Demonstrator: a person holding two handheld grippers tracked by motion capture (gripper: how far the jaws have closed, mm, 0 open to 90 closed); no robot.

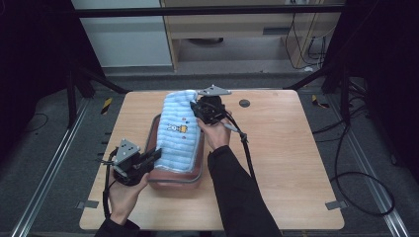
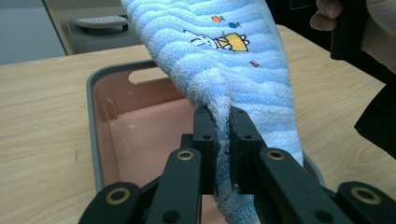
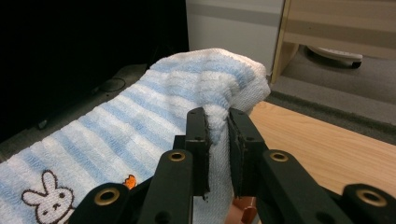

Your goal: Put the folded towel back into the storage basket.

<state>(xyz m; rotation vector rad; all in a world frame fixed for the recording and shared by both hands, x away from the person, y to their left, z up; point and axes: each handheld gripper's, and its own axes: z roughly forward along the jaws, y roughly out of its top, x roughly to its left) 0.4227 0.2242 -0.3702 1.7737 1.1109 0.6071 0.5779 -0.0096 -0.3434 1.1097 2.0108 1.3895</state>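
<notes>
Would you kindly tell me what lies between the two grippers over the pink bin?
The blue striped towel stretches between them, pinched by left gripper and right gripper, in the high view.

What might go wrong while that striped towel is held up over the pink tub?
Each gripper pinches just a small fold at one end of the towel: the left gripper at the near end, the right gripper at the far end, so an end might slip free. The towel also hangs past the far rim of the tub and may land partly outside.
</notes>
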